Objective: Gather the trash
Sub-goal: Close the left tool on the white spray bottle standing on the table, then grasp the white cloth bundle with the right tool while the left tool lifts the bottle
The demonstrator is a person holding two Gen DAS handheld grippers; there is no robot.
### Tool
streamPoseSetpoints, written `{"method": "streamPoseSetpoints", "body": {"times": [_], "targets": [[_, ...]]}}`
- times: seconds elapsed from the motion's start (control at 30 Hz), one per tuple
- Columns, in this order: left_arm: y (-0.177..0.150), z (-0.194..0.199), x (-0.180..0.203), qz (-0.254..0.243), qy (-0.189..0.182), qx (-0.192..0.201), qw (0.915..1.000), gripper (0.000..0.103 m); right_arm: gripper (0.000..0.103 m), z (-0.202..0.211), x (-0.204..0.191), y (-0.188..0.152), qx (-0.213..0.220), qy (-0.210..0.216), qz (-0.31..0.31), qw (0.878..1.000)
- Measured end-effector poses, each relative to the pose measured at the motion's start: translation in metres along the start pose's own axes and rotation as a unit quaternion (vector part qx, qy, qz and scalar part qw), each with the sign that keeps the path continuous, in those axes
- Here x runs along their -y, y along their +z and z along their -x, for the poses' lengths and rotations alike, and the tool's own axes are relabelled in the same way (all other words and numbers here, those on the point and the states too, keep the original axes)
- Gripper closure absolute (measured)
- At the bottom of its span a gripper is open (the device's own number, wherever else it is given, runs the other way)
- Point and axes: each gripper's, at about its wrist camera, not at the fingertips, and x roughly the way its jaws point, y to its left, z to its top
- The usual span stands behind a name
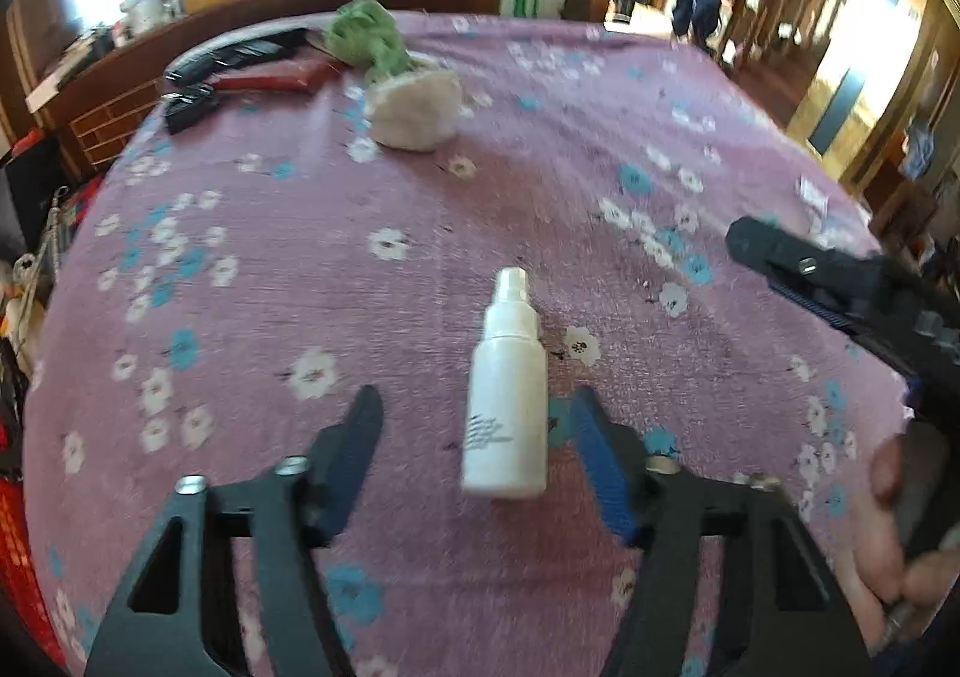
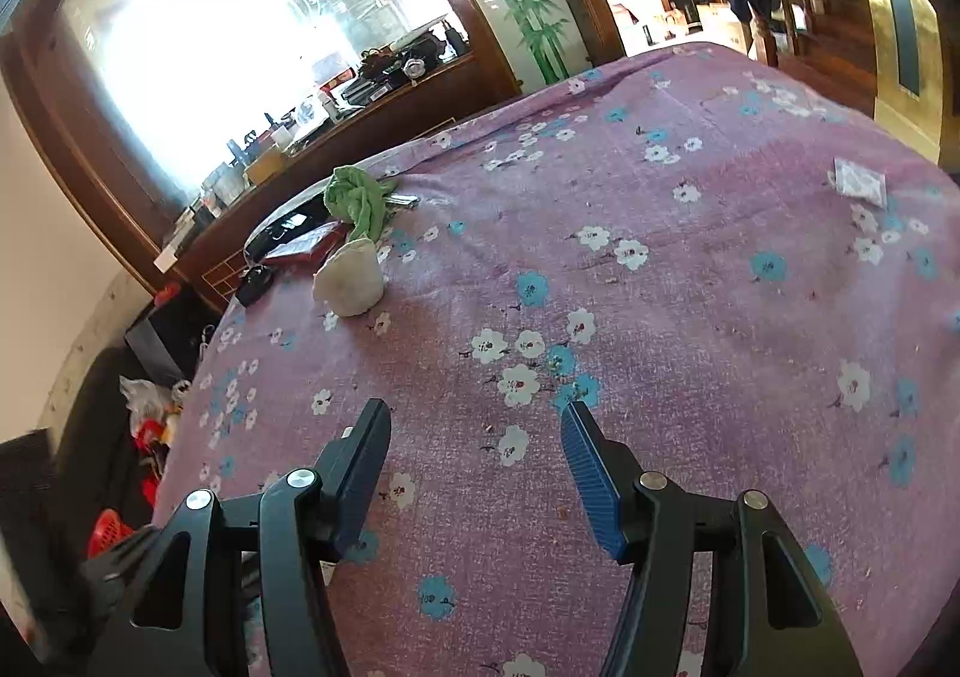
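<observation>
- The left gripper (image 1: 474, 425) is hovering with jaws apart around the white bottle (image 1: 507, 395), not pressing it; the bottle is lying near the desk's (image 1: 540, 149) near edge.
- The right gripper (image 2: 474, 437) is standing wide and empty.
- Nothing is looking collected yet: the white wad (image 1: 414, 113), the green cloth (image 1: 366, 38) toward the far left corner, and the small packet (image 2: 859, 184) near the right edge are all waiting.

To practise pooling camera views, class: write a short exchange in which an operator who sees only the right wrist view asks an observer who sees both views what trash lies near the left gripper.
Operator: My right gripper is open over the flowered cloth, with nothing between its fingers. Is anything near the left one?
Observer: Yes. A white spray bottle lies on the cloth between the open fingers of the left gripper.
Operator: Is it gripped?
Observer: No. A gap shows on each side of the bottle.
</observation>
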Motion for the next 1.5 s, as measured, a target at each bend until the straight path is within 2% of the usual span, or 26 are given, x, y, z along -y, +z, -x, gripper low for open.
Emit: {"method": "streamPoseSetpoints", "body": {"times": [0.1,0.13,0.2,0.27,0.37,0.53,0.6,0.67,0.83,0.9,1.0,1.1,1.27,1.37,1.43,1.47,1.5], "targets": [[0.000,-0.016,0.000,-0.003,-0.003,-0.018,0.9998,0.064,0.039,0.001,0.000,0.000,0.000,0.006,-0.001,1.000],[-0.001,-0.017,0.000,-0.004,-0.003,-0.019,0.9998,0.065,0.039,0.001,-0.001,0.000,0.000,0.006,0.001,1.000],[-0.003,-0.016,0.001,-0.011,0.005,-0.007,0.9999,0.074,0.039,0.000,-0.003,-0.001,0.001,0.006,0.004,1.000],[-0.005,-0.013,-0.005,-0.005,-0.002,-0.002,1.0000,0.074,0.039,-0.001,-0.002,-0.001,0.001,0.004,0.007,1.000],[-0.012,0.000,-0.025,0.012,-0.004,0.027,0.9995,0.074,0.039,-0.003,-0.003,-0.002,-0.001,0.003,0.011,1.000],[-0.022,0.029,-0.071,0.043,0.041,0.089,0.9943,0.074,0.039,-0.006,-0.010,-0.004,0.004,0.006,0.031,0.999],[-0.025,0.035,-0.092,0.054,0.085,0.114,0.9884,0.074,0.038,-0.011,-0.014,-0.004,-0.005,0.022,0.039,0.999],[-0.028,0.037,-0.105,0.066,0.104,0.127,0.9843,0.074,0.038,-0.014,-0.024,-0.006,-0.011,0.024,0.053,0.998],[-0.027,0.039,-0.123,0.090,0.088,0.135,0.9828,0.074,0.037,-0.024,-0.056,0.010,-0.038,0.038,0.072,0.996],[-0.028,0.039,-0.123,0.088,0.080,0.131,0.9843,0.074,0.027,-0.032,-0.073,0.024,-0.037,0.031,0.089,0.995],[-0.029,0.041,-0.123,0.090,0.081,0.136,0.9833,0.074,0.025,-0.055,-0.089,0.046,-0.037,0.021,0.089,0.995],[-0.030,0.039,-0.122,0.087,0.087,0.136,0.9830,0.074,0.025,-0.095,-0.101,0.068,-0.055,0.008,0.092,0.994],[-0.030,0.038,-0.122,0.087,0.085,0.135,0.9833,0.074,0.025,-0.149,-0.105,0.085,-0.067,-0.009,0.084,0.994],[-0.030,0.037,-0.123,0.091,0.085,0.134,0.9833,0.074,0.025,-0.177,-0.106,0.091,-0.076,-0.005,0.072,0.994],[-0.030,0.037,-0.123,0.090,0.084,0.133,0.9834,0.074,0.027,-0.191,-0.109,0.094,-0.081,-0.010,0.077,0.994],[-0.030,0.037,-0.123,0.090,0.084,0.132,0.9835,0.074,0.033,-0.196,-0.110,0.093,-0.084,-0.005,0.076,0.994],[-0.030,0.037,-0.123,0.091,0.083,0.131,0.9837,0.074,0.048,-0.200,-0.111,0.092,-0.089,0.007,0.073,0.993]]}}
